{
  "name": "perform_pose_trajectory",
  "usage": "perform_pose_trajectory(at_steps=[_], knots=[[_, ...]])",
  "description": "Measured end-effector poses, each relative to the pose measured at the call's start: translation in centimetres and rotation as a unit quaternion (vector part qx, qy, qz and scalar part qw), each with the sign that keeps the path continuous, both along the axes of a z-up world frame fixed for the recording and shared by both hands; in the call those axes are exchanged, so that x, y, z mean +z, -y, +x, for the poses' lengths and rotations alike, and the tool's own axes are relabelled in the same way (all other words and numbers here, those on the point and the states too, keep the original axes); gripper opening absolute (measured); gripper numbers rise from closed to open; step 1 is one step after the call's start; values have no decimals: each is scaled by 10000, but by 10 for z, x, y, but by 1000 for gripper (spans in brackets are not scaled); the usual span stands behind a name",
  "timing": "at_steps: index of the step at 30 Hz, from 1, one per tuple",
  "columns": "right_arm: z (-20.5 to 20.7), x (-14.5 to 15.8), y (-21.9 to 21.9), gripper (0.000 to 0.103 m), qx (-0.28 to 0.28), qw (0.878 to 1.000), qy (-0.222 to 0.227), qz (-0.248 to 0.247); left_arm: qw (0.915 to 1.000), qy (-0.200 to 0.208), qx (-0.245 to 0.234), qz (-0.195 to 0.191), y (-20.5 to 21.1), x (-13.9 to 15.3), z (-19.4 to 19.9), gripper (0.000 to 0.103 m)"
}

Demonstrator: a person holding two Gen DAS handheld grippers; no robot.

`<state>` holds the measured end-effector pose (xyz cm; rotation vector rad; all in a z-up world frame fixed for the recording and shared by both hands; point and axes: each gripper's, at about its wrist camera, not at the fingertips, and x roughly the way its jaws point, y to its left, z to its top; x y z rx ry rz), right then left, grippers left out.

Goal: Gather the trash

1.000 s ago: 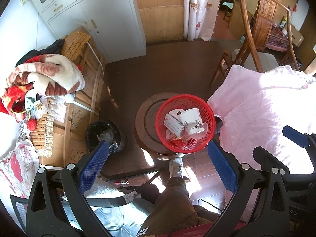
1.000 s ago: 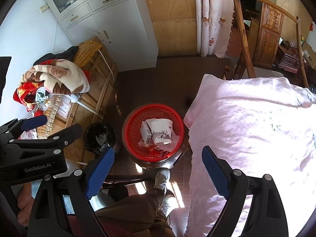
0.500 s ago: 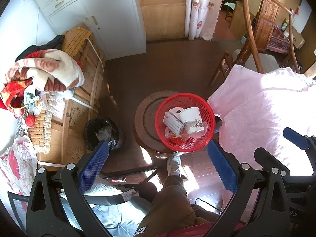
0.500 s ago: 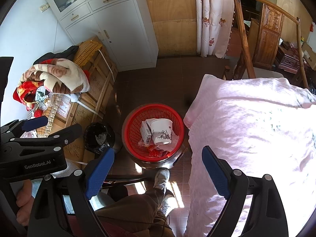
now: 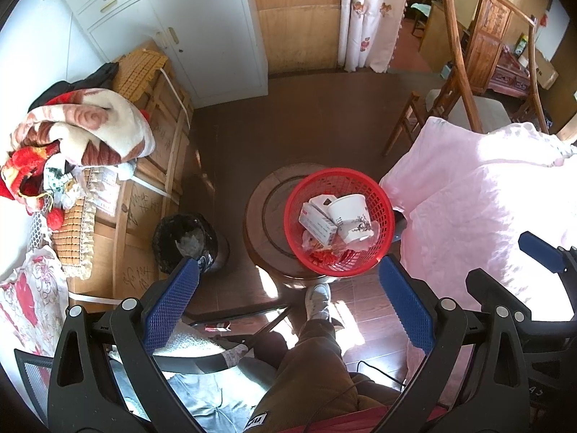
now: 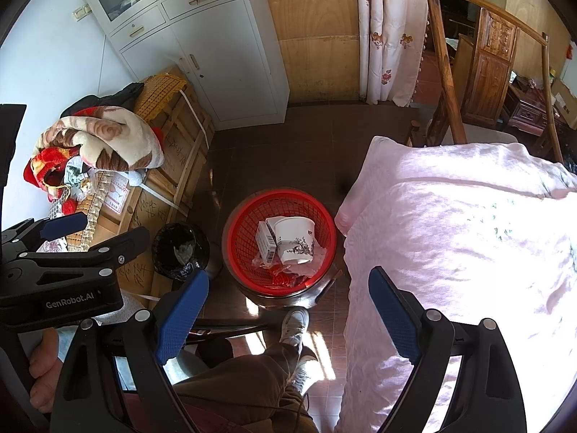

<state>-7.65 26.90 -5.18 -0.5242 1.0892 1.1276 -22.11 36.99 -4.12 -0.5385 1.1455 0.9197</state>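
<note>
1. At far left I see a folded blanket [image 5: 86, 126] heaped on a wooden crate [image 5: 158, 166], below a white cabinet [image 5: 194, 29].
2. Beside the crate stands a black bin [image 5: 185, 238] lined with a dark bag, on the brown floor.
3. My left gripper [image 5: 288, 303] hangs high above the floor, blue pads spread wide, gripping nothing.
4. Between its fingers I see the red basket [image 5: 382, 195] on a round wooden stool [image 5: 267, 202]; it holds a white paper cup [image 5: 351, 213], a small box [image 5: 317, 222] and wrappers.
5. My right gripper [image 6: 288, 310] is likewise wide apart and empty, above a shoe [image 6: 294, 324].
6. At right lies a pink bedspread [image 6: 450, 234], just beside the basket.
</note>
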Motion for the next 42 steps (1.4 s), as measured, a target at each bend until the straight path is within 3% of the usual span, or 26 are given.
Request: perform_pose_trajectory(at_steps=[42], knots=[[0, -5, 4, 89, -3, 10000, -7, -52, 10000, -36, -12, -13, 1, -2, -1, 96]])
